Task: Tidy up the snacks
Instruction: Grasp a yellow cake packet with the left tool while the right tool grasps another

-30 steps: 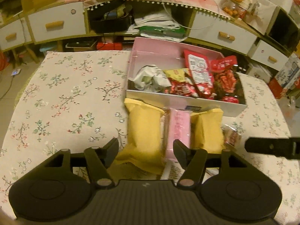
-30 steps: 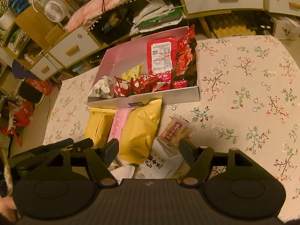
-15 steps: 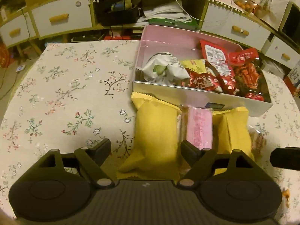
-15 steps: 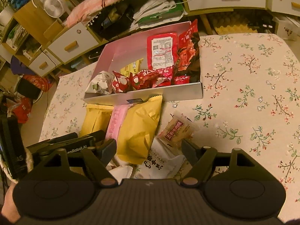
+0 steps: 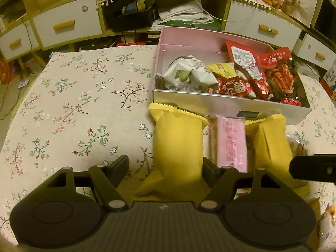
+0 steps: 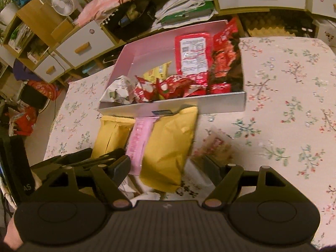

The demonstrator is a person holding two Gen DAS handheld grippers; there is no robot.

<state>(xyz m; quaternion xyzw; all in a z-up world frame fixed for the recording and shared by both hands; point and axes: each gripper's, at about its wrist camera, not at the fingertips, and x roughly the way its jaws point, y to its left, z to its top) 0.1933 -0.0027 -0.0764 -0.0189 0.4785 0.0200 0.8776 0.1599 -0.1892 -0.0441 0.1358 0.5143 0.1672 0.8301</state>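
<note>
A pink box (image 5: 210, 42) on the floral table holds a white-green packet (image 5: 184, 75) and several red snack packs (image 5: 241, 84). In front of it lie a yellow pack (image 5: 176, 145), a pink bar (image 5: 231, 142) and a second yellow pack (image 5: 271, 147). My left gripper (image 5: 164, 166) is open, its fingers either side of the near end of the left yellow pack. My right gripper (image 6: 168, 166) is open over the second yellow pack (image 6: 168, 147), beside the pink bar (image 6: 138, 145) and a small brown packet (image 6: 212, 147). The box also shows in the right wrist view (image 6: 151, 50).
White packets (image 6: 189, 187) lie under the right gripper. The left gripper's fingers (image 6: 84, 159) show at the right view's left. Behind the table stand white drawers (image 5: 65, 23) and cluttered shelves (image 5: 147, 14). A fan (image 6: 63, 2) stands far left.
My left gripper has moved forward and left so the left yellow pack now lies between its fingers. My right gripper has moved closer to the second yellow pack and the box.
</note>
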